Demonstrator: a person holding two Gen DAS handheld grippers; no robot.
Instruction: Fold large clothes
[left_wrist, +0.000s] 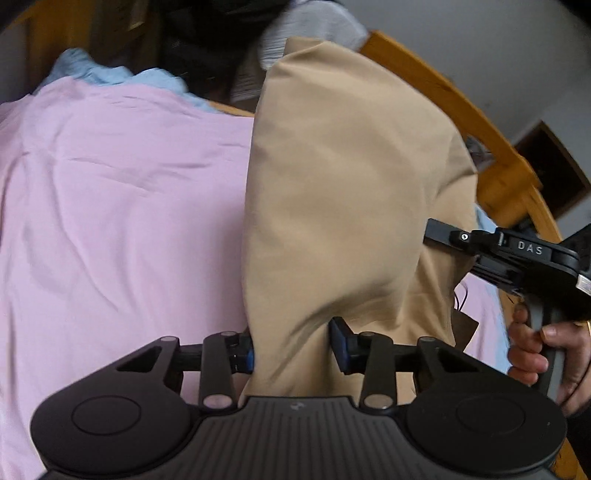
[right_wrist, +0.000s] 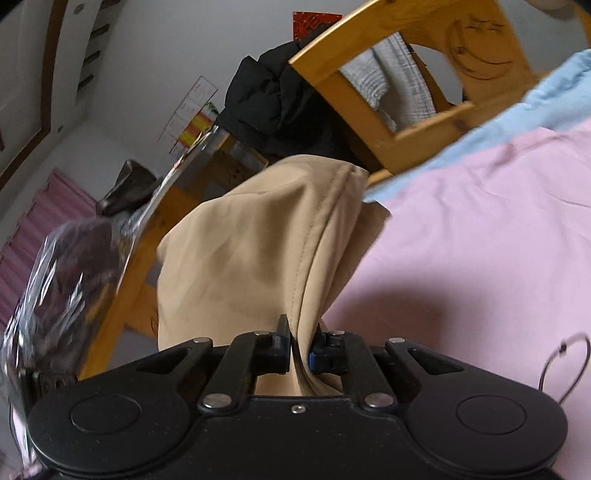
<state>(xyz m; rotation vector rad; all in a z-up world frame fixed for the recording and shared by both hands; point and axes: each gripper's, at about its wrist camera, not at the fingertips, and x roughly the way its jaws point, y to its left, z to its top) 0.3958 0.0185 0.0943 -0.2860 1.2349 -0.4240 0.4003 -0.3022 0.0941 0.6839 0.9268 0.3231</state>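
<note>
Tan garment (left_wrist: 343, 192): lifted above the bed, hanging in thick folds between the two grippers; a stitched seam runs down the fold in the right wrist view (right_wrist: 266, 243).
Left gripper (left_wrist: 291, 350): jaws part-way open with a bunch of the tan cloth filling the gap; the left blue pad touches the cloth, the right pad presses into a crease, so it has hold of a thick wad of the garment.
Right gripper (right_wrist: 300, 350): jaws drawn nearly together, pinching a thin folded edge of the tan garment; in the left wrist view it appears at the right edge (left_wrist: 443, 230), its finger tip against the cloth.
Right hand (left_wrist: 543, 354): wrapped around the grey handle of the right gripper.
Pink sheet (left_wrist: 122, 206): spread over the bed below and beside the garment, lightly wrinkled.
Light blue cloth (right_wrist: 524, 114): lies along the far edge of the pink sheet, next to the wooden frame.
Wooden bed frame (right_wrist: 369, 107): honey-coloured rails behind the garment, a moon and stars carved in one panel.
Black clothing (right_wrist: 273, 103): heaped against the frame.
Grey cloth (right_wrist: 399, 77): draped over the frame rail, behind the black clothing.
</note>
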